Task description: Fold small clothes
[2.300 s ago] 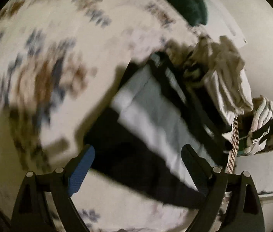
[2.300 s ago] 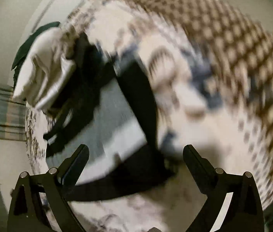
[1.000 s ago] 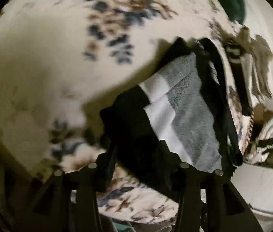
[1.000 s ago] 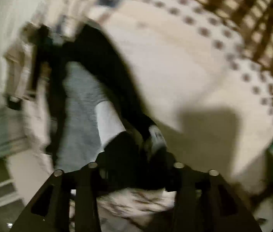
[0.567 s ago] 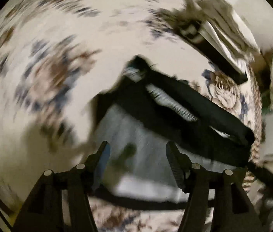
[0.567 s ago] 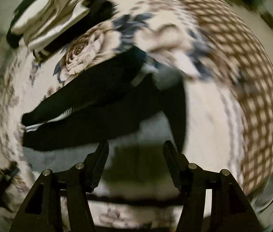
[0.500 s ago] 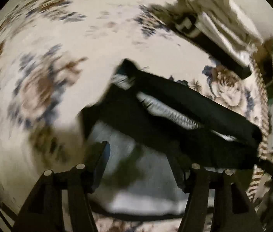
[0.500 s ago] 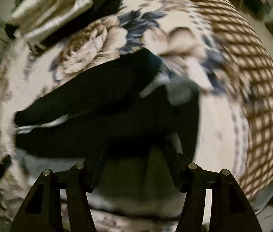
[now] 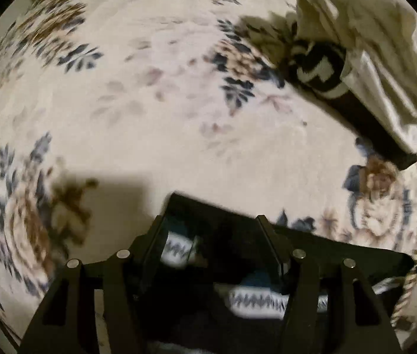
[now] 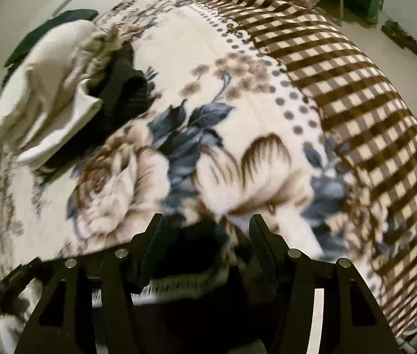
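From the left wrist, the left claw (image 9: 211, 230) stands spread over a black garment (image 9: 217, 215) with white patterned trim, lying near on the floral blanket (image 9: 149, 118). A heap of cream and black clothes (image 9: 361, 59) sits far right.

From the right wrist, the right claw (image 10: 205, 227) is spread too, the garment's dark edge (image 10: 196, 244) between its fingers. The heap (image 10: 55, 94) lies far left.
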`<act>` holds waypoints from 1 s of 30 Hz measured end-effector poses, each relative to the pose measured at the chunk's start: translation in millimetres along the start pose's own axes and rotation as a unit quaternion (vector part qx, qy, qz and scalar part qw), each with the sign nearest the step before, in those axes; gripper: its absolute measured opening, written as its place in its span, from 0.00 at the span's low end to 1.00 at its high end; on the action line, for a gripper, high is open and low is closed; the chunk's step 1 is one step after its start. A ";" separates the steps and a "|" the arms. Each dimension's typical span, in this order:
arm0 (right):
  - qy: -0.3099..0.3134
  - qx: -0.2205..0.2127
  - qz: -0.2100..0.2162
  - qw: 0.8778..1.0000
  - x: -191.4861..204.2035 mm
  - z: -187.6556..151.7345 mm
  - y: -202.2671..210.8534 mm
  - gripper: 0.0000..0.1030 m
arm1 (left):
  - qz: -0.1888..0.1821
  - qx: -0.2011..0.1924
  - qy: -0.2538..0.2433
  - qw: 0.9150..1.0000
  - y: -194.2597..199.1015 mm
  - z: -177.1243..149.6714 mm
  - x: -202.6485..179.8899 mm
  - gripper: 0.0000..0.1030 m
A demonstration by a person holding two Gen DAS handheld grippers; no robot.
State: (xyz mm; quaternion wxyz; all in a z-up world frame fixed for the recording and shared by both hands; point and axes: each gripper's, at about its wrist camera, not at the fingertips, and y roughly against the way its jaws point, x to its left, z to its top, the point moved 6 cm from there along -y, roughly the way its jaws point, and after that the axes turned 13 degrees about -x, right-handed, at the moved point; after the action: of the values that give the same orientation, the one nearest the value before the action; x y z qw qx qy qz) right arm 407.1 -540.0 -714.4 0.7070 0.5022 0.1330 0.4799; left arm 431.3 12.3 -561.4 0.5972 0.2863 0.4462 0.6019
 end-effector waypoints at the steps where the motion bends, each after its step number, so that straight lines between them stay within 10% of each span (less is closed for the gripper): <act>1: 0.000 0.003 0.011 1.000 0.3 -4.8 4.9 0.61 | -0.001 0.000 0.005 1.000 7.6 -6.2 6.5 0.56; 10: 0.147 0.074 -0.006 0.986 20.0 -45.8 -21.7 0.59 | 0.002 0.024 -0.013 1.000 -8.4 -32.7 -2.6 0.56; 14: 0.145 0.058 -0.005 0.988 30.4 -30.8 -52.5 0.08 | 0.006 0.019 -0.026 0.999 -30.3 -20.2 -10.4 0.56; 24: -0.021 0.051 -0.024 0.998 -17.1 -22.5 -47.1 0.07 | -0.033 0.032 0.019 0.999 -22.1 -11.8 2.4 0.56; 29: -0.007 0.042 -0.003 0.999 -7.0 -14.7 -41.5 0.43 | -0.028 0.020 -0.025 0.999 -36.5 -12.6 -3.7 0.55; 30: 0.007 0.037 -0.003 0.999 -2.5 -12.8 -40.0 0.43 | -0.030 -0.001 -0.043 0.999 -34.9 -9.4 -9.9 0.34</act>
State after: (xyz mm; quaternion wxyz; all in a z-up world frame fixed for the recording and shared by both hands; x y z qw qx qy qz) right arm 419.0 -535.9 -754.6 0.6881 0.5243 0.1574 0.4763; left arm 440.4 -3.0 -594.3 0.6342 0.2976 0.4276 0.5713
